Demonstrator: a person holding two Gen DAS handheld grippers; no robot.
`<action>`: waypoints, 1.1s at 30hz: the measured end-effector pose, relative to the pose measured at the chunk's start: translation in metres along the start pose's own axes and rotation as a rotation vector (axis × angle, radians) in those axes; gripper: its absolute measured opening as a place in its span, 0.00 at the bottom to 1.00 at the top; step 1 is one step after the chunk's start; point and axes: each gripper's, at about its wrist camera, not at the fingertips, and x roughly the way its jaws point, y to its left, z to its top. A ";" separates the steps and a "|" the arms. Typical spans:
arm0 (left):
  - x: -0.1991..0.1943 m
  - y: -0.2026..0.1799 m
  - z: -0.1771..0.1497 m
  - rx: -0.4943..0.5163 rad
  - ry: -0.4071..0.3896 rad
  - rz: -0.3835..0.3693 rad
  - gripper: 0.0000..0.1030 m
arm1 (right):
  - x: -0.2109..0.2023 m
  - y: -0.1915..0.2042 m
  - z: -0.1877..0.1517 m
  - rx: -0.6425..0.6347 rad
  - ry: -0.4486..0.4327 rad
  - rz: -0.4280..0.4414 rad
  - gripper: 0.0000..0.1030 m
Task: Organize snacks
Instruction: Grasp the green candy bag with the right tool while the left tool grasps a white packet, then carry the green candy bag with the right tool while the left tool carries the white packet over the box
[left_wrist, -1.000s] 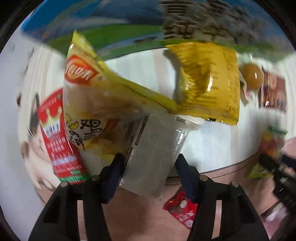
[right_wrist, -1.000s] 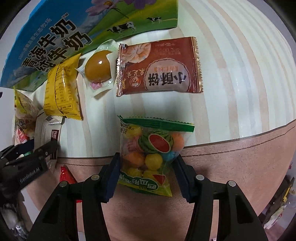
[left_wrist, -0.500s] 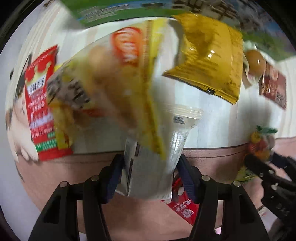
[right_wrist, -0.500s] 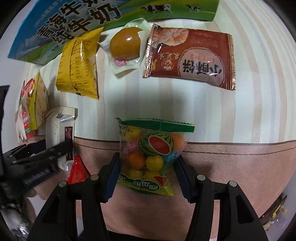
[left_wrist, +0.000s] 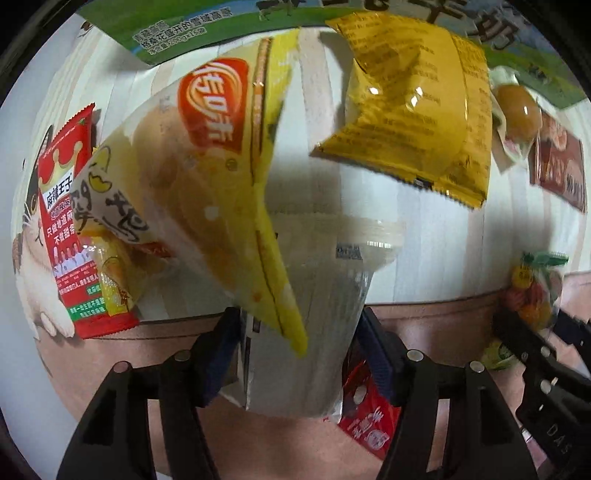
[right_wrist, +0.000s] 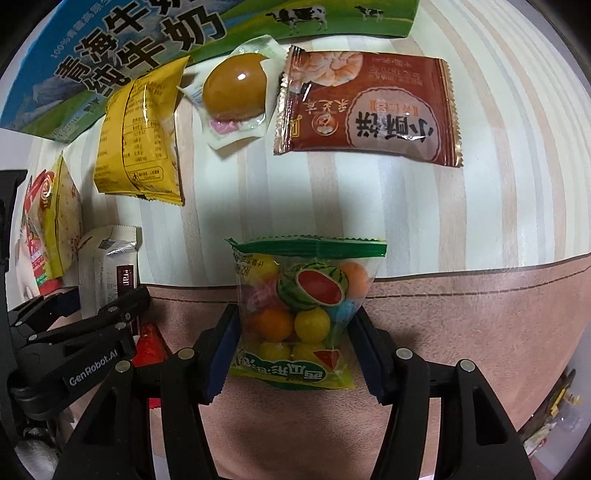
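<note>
My right gripper (right_wrist: 293, 334) straddles the candy bag (right_wrist: 301, 314), a clear packet with a green sealed top and round fruit-coloured sweets inside: orange, yellow, a blue one, plus a printed watermelon slice. It lies across the line where the striped table (right_wrist: 480, 147) meets its pink border. The jaws stand partly apart, each pad at a side of the bag; whether they still press on it I cannot tell. My left gripper (left_wrist: 297, 341) points down over the white packet (left_wrist: 325, 314), whose lower part sits between its jaws; these have just been opening, and a sliver of space shows beside each pad. A yellow bread bag (left_wrist: 207, 192) with a red logo lies slanted over the white packet's left side, pale bread showing through its clear front. Under it, further left, is a red spicy-strip packet (left_wrist: 61, 221). A small red packet (left_wrist: 369, 413) peeks out from below the white one on the pink border. Beyond, towards the milk carton (right_wrist: 110, 55) at the table's far edge, lie a yellow bag (right_wrist: 142, 136) with its printed back up, a sealed pouch with a brown egg (right_wrist: 236, 90) inside, and a brown shrimp-cracker packet (right_wrist: 369, 110), side by side and apart from the candy bag.
</note>
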 end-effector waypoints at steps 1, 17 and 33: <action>0.005 0.016 0.004 -0.012 -0.015 -0.015 0.67 | 0.002 0.003 0.000 0.003 0.000 0.002 0.60; 0.005 0.035 0.023 -0.064 -0.015 -0.091 0.59 | 0.000 -0.028 0.002 0.035 0.001 0.045 0.55; -0.135 0.035 -0.016 -0.060 -0.278 -0.177 0.59 | -0.092 -0.026 -0.016 0.005 -0.168 0.257 0.51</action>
